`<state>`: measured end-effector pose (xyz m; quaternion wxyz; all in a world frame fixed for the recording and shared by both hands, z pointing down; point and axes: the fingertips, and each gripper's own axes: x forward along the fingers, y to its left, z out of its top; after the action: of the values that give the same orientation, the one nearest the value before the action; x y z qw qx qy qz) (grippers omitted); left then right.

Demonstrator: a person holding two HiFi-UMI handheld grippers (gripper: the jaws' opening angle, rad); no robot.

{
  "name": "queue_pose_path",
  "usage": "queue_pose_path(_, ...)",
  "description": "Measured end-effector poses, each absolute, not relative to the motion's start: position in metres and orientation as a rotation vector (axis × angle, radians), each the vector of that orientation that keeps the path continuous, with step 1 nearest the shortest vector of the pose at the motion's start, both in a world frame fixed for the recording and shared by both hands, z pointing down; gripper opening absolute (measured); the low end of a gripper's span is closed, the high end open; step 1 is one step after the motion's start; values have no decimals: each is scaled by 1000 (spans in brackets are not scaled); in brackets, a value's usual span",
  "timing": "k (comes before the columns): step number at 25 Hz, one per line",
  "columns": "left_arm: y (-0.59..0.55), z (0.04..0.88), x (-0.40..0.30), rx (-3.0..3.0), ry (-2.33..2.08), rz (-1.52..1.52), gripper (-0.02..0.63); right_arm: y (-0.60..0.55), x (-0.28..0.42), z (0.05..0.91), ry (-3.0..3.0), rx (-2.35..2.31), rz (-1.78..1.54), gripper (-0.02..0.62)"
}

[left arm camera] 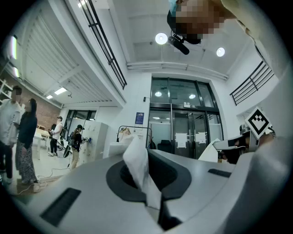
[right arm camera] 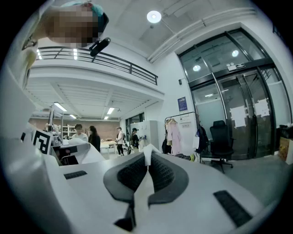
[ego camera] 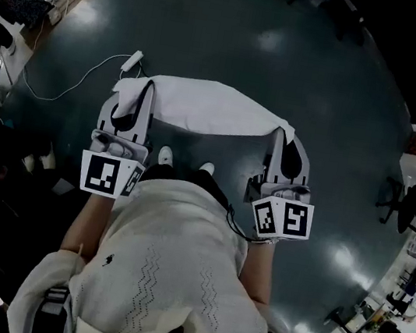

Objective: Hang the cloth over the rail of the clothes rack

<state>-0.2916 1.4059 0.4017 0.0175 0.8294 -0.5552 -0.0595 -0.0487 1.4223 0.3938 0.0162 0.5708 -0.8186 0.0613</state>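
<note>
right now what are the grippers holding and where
Both hold the cloth: left gripper pinches its left end, right gripper its right end.

The plain white fabric cloth (ego camera: 202,107) hangs spread wide in the air, its ends pinched in the left claw (ego camera: 145,86) and right claw (ego camera: 280,133). The metal clothes rack (right arm camera: 179,115) stands well apart.

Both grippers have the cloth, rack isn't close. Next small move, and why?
Probably step toward the clothes rack with both jaws clamped. The cloth hangs spread between the left gripper and the right gripper over the floor. The rack shows only far off in the gripper views, so there is no rail within reach to drape over.
</note>
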Motion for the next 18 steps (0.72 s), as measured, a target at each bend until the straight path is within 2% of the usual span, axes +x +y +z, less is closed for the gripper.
queue_pose_path(8, 1385, 386, -315, 2554, -1783, -175, 15, 1394, -58, 392, -2562, 1766, 254, 21)
queue_pose_path(13, 1343, 410, -338, 2530, -1793, -109, 15, 1349, -84, 414, -2579, 1724, 280, 21)
queue_pose_path(18, 1279, 424, -321, 2525, -1804, -48, 15, 1276, -70, 436, -2602, 1707, 340, 21)
